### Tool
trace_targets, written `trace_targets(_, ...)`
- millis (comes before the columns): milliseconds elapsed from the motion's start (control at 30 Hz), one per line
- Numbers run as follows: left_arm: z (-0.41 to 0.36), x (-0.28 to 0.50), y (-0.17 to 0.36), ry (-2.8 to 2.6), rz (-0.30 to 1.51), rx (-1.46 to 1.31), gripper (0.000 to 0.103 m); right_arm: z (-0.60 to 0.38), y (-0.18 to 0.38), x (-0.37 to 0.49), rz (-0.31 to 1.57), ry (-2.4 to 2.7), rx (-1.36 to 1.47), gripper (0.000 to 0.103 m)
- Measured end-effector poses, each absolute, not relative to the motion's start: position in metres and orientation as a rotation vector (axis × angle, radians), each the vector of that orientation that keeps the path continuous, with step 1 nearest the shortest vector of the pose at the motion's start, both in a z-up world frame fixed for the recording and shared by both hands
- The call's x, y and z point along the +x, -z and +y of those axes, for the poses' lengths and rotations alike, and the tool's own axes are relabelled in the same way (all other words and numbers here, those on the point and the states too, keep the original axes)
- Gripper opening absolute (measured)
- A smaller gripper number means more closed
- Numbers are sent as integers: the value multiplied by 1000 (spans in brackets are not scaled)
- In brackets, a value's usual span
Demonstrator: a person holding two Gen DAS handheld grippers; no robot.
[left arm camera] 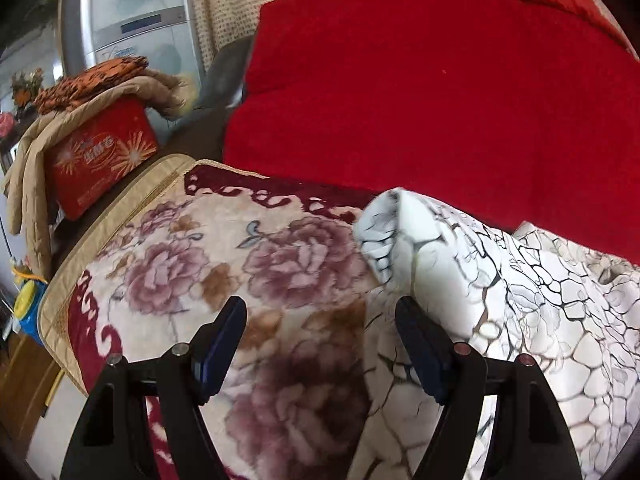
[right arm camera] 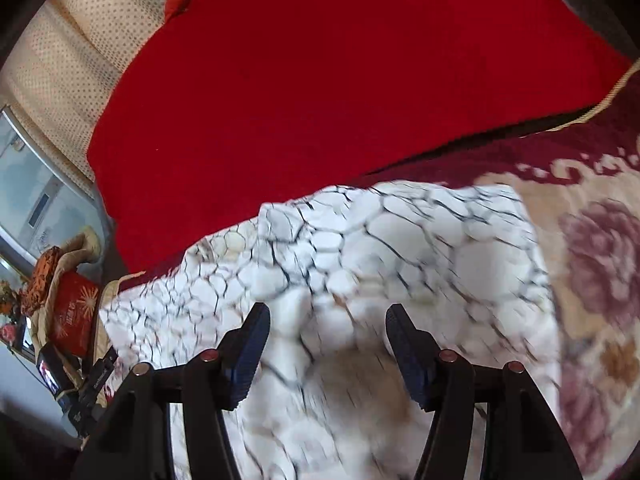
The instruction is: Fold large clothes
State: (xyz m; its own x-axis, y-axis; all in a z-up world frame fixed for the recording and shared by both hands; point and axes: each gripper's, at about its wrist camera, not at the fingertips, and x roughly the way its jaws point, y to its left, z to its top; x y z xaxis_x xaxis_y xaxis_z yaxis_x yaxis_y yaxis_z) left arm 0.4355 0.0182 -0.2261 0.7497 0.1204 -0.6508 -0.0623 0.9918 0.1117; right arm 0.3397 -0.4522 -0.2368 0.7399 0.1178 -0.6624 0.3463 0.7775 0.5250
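Observation:
A white garment with a dark cracked-stone pattern lies on a floral blanket. Its left edge is rolled up into a fold. My left gripper is open and empty, straddling the garment's left edge, with the right finger against the cloth. In the right wrist view the same garment lies spread and blurred. My right gripper is open and empty just above its middle.
A red sofa back rises behind the blanket. A red box with a beige quilted cloth and an orange patterned cloth stands at the left. A grey appliance is behind it.

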Motion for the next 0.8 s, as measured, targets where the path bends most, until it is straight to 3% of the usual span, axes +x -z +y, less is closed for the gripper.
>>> trace_targets(200, 26, 464, 262, -131, 890, 88, 79, -453, 268, 375, 816, 126, 723, 65)
trace_targets(467, 79, 430, 233, -105, 822, -61, 80, -440, 252, 338, 724, 61, 713, 65)
trace_targets(800, 110, 390, 256, 253, 1005, -350, 83, -385, 233, 318, 662, -70, 598, 65)
